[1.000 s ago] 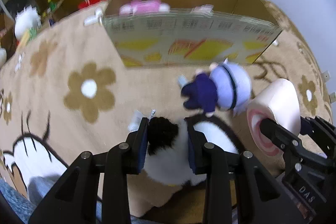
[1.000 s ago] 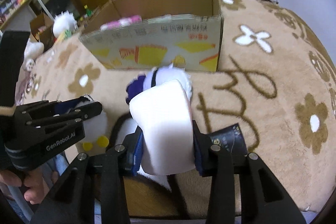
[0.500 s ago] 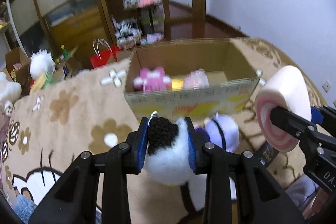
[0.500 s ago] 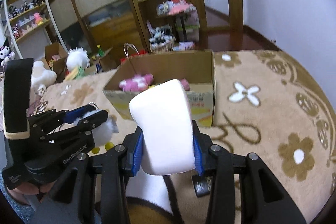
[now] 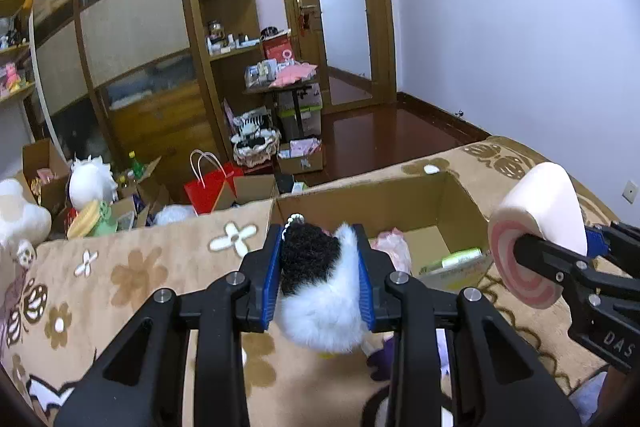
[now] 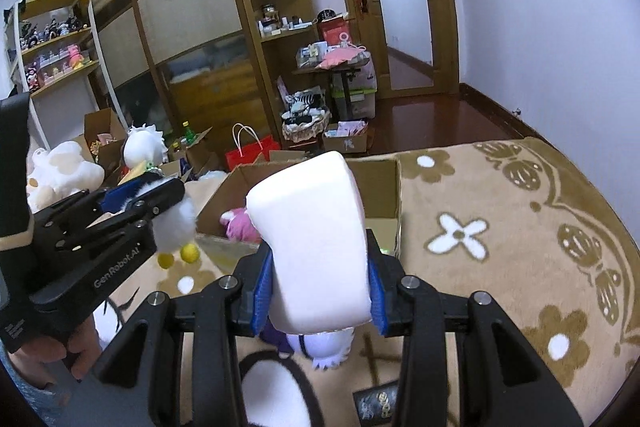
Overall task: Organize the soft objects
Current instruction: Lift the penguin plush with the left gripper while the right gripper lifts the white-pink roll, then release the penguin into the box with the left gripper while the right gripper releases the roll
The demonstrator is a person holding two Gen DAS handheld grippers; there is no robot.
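Cardboard box (image 5: 400,203) lies at 12 o'clock, ahead of and below both grippers. Left jaws clamped on a black-and-white plush (image 5: 320,291); right jaws clamped on a pink roll cushion (image 6: 316,251).

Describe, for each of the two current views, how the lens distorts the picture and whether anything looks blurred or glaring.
Left wrist view: fisheye bends the door frame, corners go black, the penguin plush in the left tool looks sharp. Right wrist view: same curving of the wardrobe, dark corners, no strong glare; the roll-cake plush in the right tool looms large.
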